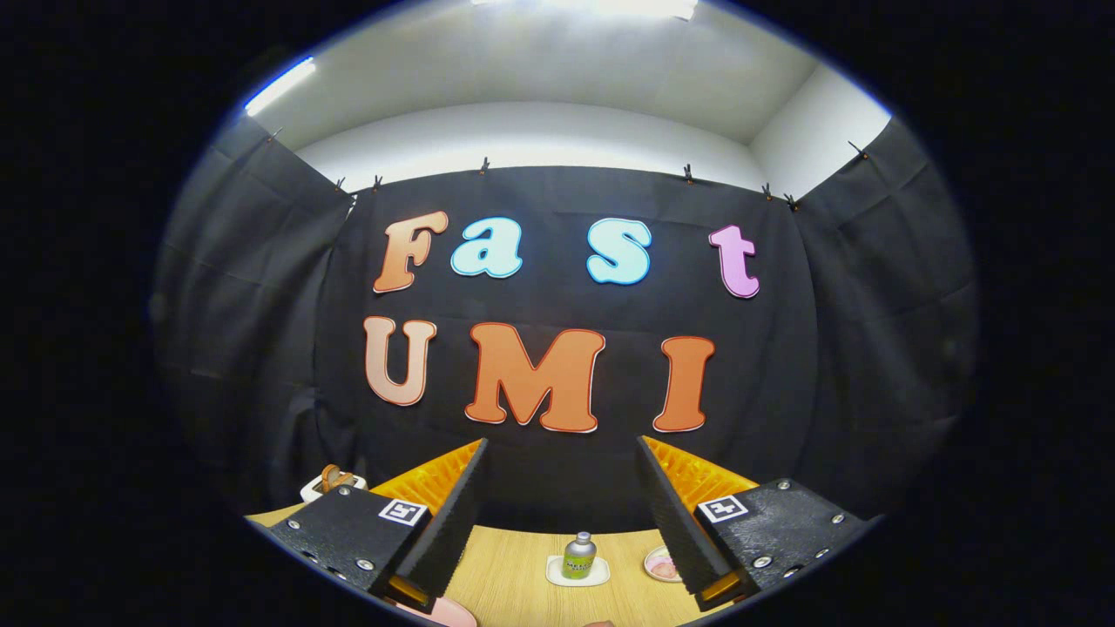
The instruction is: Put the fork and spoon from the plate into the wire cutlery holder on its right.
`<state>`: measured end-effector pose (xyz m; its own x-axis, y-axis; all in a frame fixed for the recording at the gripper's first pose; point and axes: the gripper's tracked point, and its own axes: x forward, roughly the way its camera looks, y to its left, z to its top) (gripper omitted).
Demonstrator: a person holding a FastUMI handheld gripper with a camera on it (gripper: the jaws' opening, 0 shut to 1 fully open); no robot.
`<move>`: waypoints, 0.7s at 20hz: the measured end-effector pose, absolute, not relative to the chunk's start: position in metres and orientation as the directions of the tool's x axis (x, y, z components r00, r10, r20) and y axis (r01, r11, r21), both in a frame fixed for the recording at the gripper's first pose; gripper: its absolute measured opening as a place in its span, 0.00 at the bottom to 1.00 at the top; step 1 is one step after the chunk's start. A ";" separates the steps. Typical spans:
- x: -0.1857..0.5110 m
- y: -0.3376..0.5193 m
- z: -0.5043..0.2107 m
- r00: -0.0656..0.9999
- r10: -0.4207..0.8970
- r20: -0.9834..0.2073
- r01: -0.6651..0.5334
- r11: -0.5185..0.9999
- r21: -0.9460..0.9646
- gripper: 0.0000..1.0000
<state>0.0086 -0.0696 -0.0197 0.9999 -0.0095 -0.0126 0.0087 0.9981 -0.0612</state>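
Hovering spread wide and empty, the ribbed black fingers (561, 514) frame a small green can (578, 556) on the pale wooden surface (514, 579).

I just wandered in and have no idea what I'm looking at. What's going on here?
A person is holding a pair of tongs above a wooden table; they are open, gripping nothing. Beyond the fingers a small can stands on a white coaster, with a little pink dish beside it. A pink plate's edge peeks out under one finger. The job is moving a fork and spoon, but nothing is being handled yet.
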 end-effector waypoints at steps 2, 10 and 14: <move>0.010 -0.068 -0.020 1.000 -0.008 -0.007 0.007 0.998 -0.063 0.97; 0.014 -0.061 -0.028 1.000 0.005 -0.016 -0.006 0.999 -0.042 0.97; 0.016 -0.063 -0.028 1.000 0.000 -0.019 -0.001 0.999 -0.035 0.98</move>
<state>0.0160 -0.0629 -0.0282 0.9998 0.0003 -0.0191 -0.0010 0.9994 -0.0346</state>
